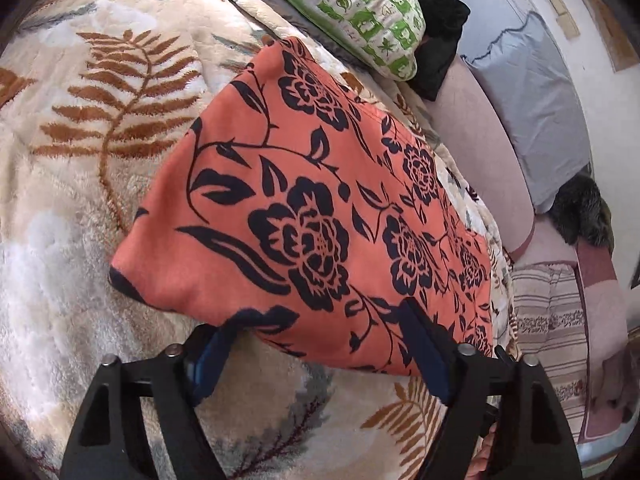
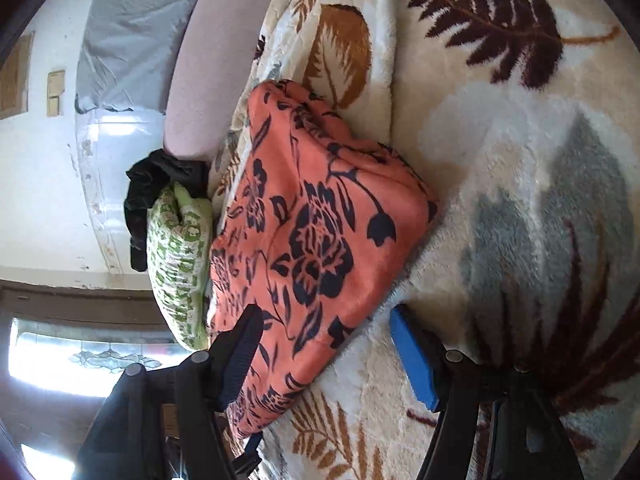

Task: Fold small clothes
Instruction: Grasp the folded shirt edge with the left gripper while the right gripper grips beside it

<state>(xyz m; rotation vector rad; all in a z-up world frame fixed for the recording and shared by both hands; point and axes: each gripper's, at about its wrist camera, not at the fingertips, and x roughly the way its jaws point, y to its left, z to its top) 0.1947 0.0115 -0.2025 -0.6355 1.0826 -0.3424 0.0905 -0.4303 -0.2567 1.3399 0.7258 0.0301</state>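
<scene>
An orange garment with a black flower print (image 1: 304, 208) lies folded flat on a cream fleece blanket with fern leaves (image 1: 80, 128). My left gripper (image 1: 316, 340) is open, its blue-padded fingers (image 1: 424, 356) spread around the garment's near edge. In the right wrist view the same garment (image 2: 312, 248) lies on the blanket (image 2: 500, 152). My right gripper (image 2: 324, 340) is open, one finger over the garment's near edge and the other, blue-padded (image 2: 412, 356), on the blanket beside it.
A green and white patterned pillow (image 1: 360, 8) and a black cloth (image 1: 444, 20) lie past the garment. A pink sofa back (image 1: 480, 144) with a grey cloth (image 1: 540, 100) runs along the right. A striped cushion (image 1: 548, 320) lies beside the blanket.
</scene>
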